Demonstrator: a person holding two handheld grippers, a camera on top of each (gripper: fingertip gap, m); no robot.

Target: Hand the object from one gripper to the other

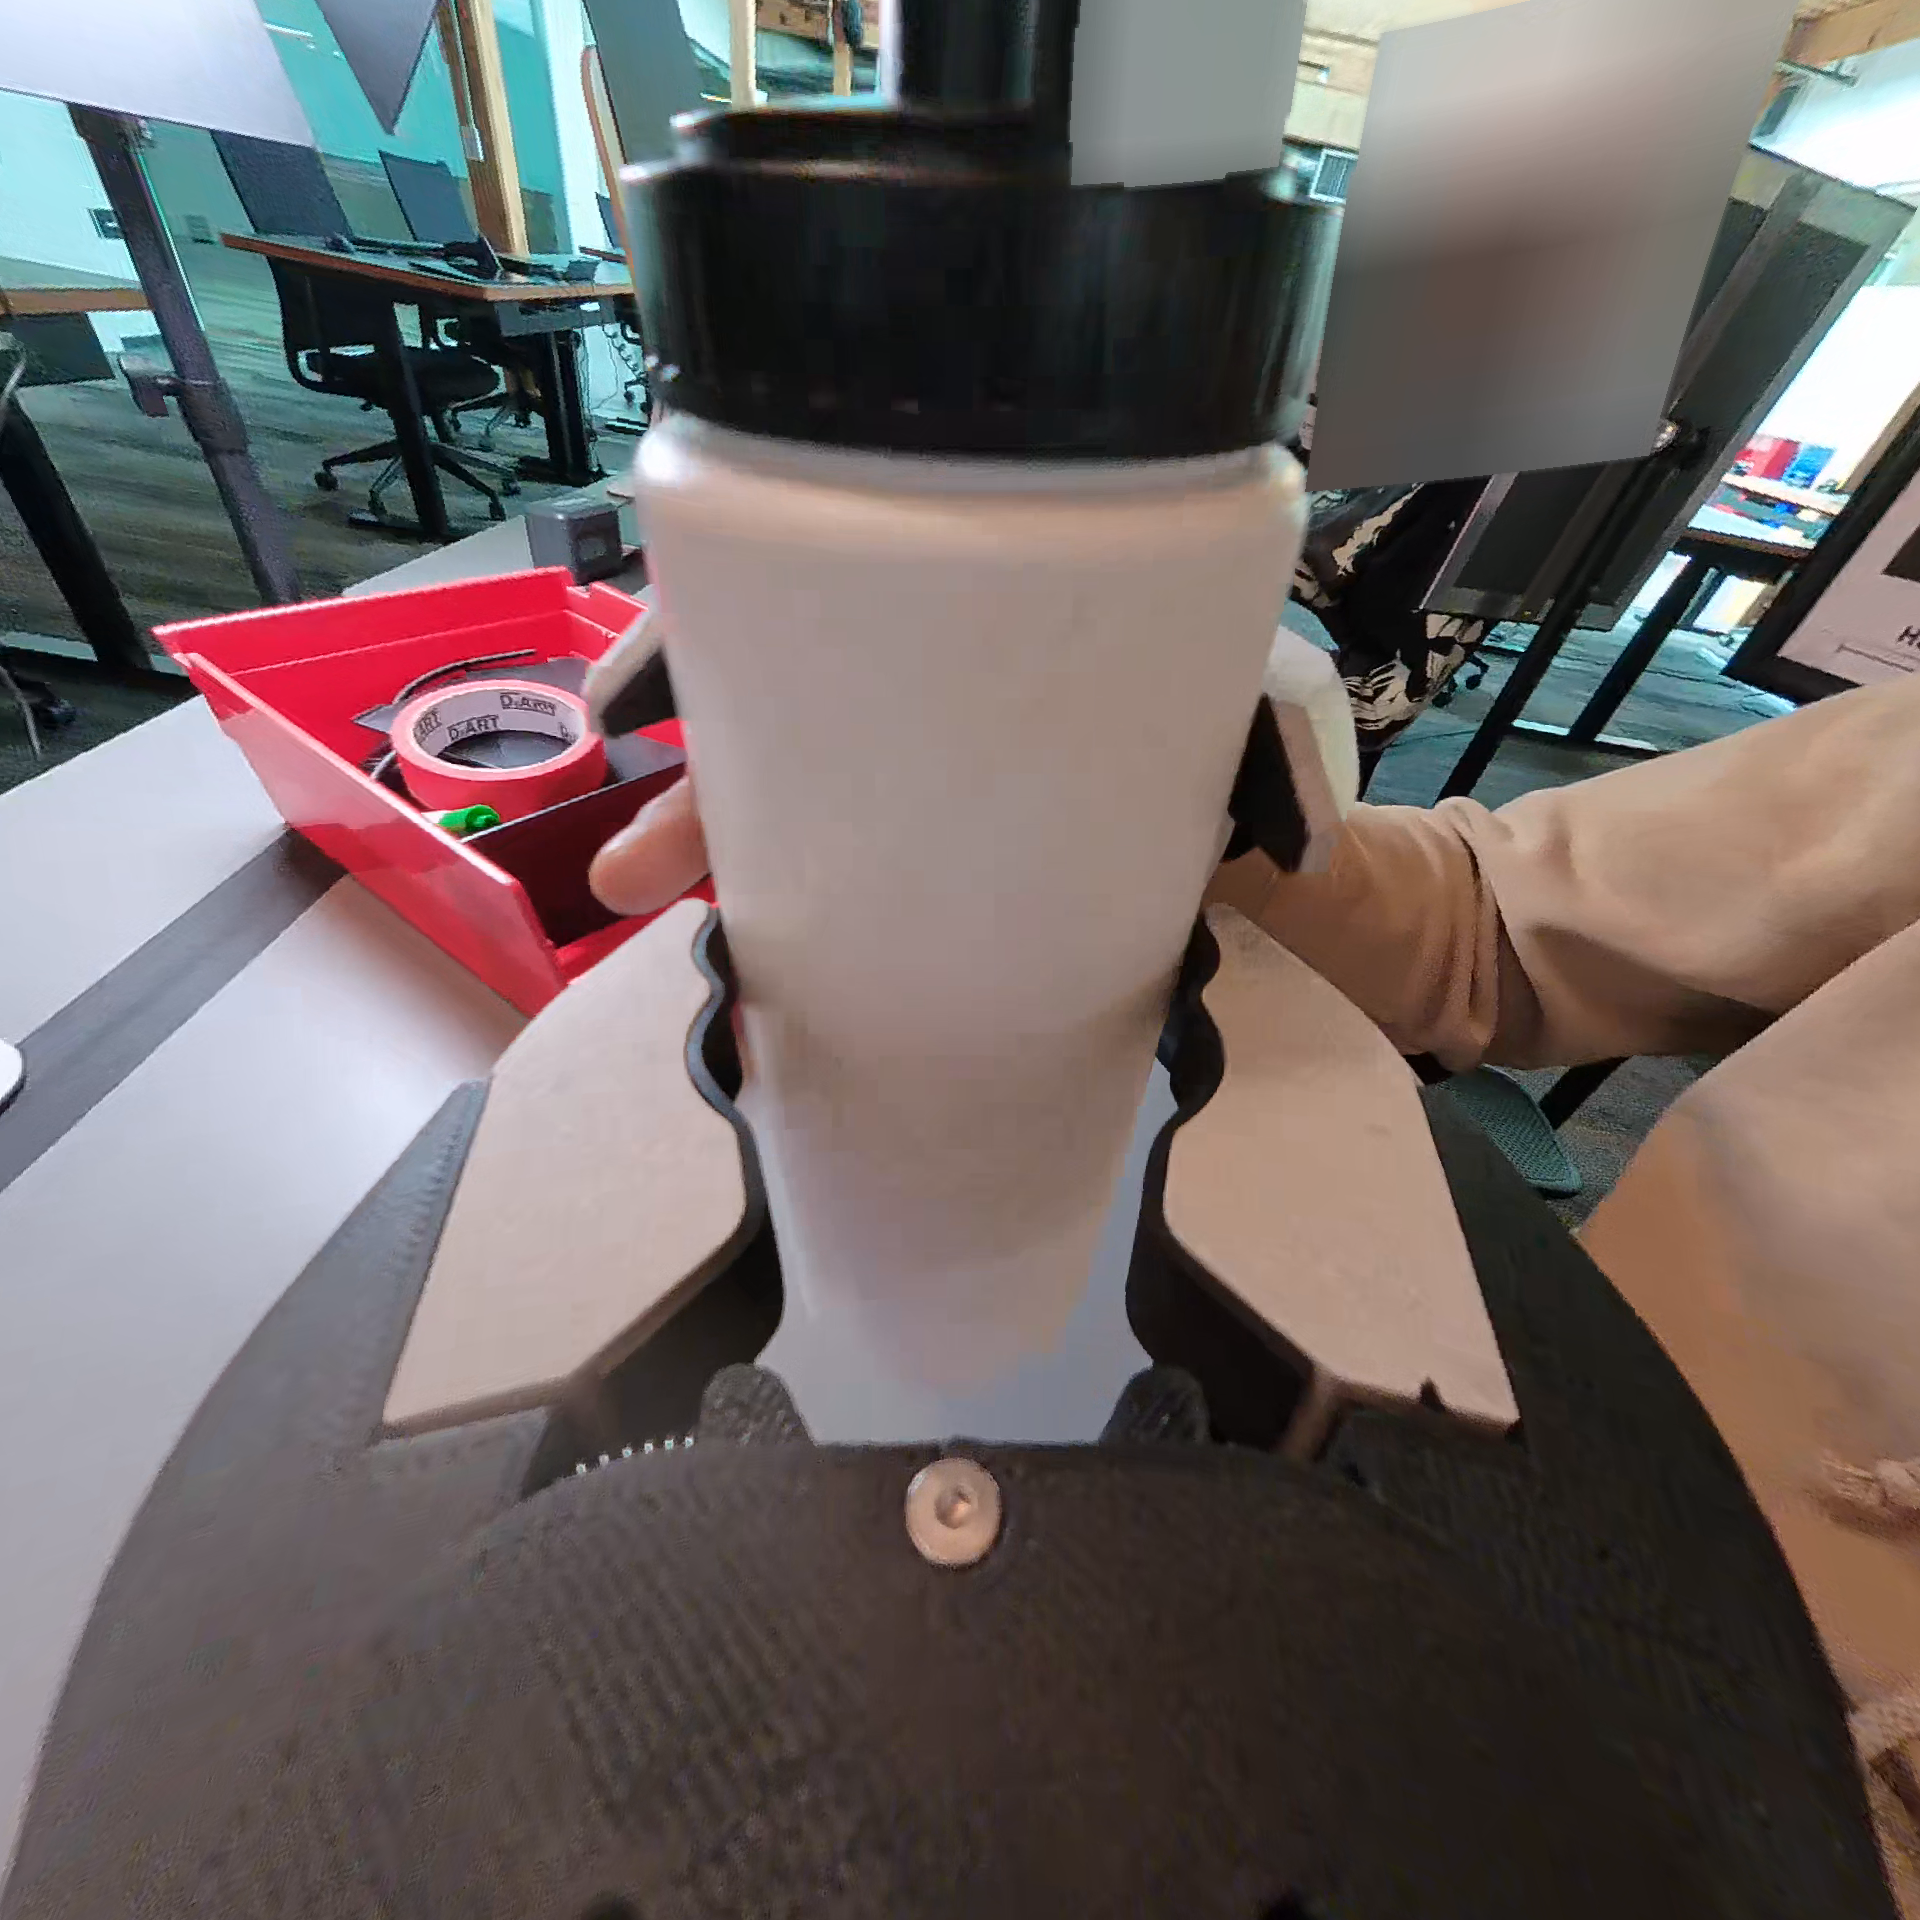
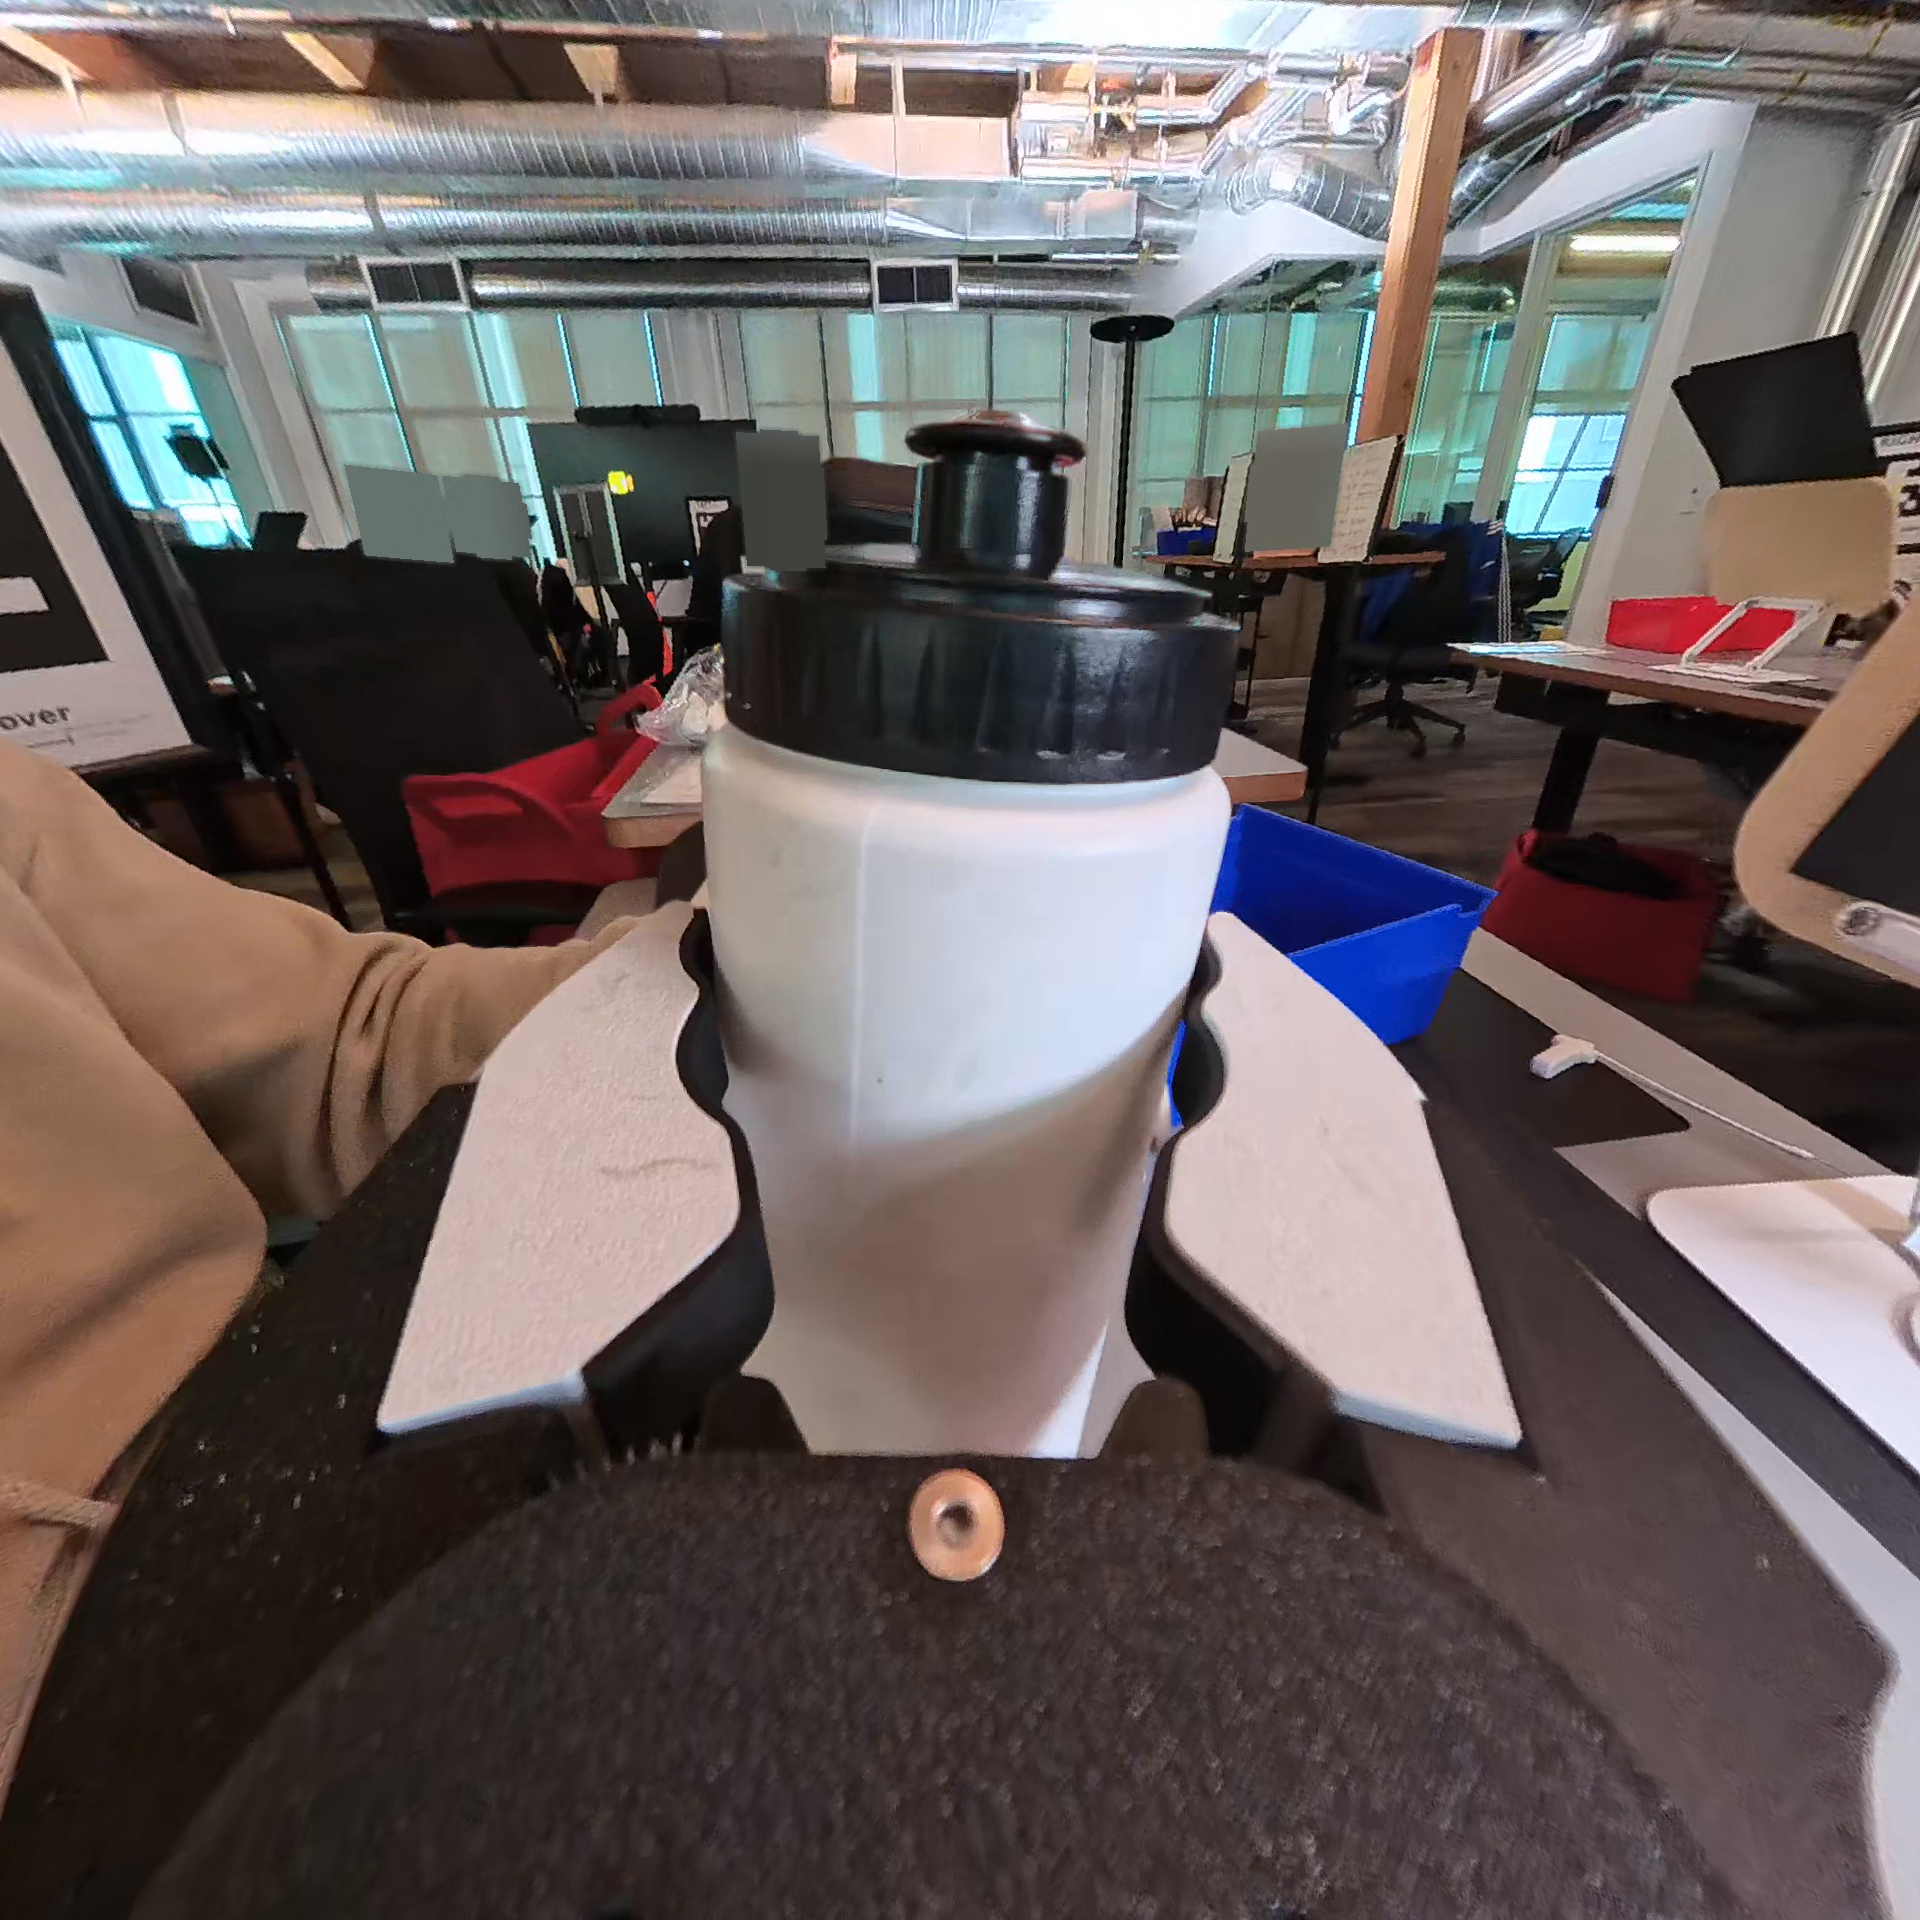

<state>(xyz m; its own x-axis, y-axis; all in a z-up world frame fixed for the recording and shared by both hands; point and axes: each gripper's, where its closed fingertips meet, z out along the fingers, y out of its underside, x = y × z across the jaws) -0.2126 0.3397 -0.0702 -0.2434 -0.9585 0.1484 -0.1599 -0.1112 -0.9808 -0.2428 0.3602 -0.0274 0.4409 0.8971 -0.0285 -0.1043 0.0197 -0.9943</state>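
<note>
A white plastic bottle [image 1: 966,831] with a black screw cap stands upright between both grippers, off the table. My left gripper [image 1: 956,935] is shut on its lower body, with the wavy black pads touching both sides. My right gripper [image 2: 951,935] is shut on the same bottle [image 2: 966,987] from the opposite side. In the left wrist view the right gripper's fingers [image 1: 1288,769] reach around the bottle's far side, a little higher up. A fingertip of the person's hand [image 1: 644,862] shows beside the bottle.
A red bin [image 1: 312,769] holding a red tape roll [image 1: 499,743] sits on the grey table [image 1: 156,1091] to the left. A blue bin [image 2: 1351,914] and a white stand base [image 2: 1787,1278] lie on the right. The person's tan sleeve [image 1: 1610,883] crosses the right side. Tip to tip, the grippers are about 5 cm apart.
</note>
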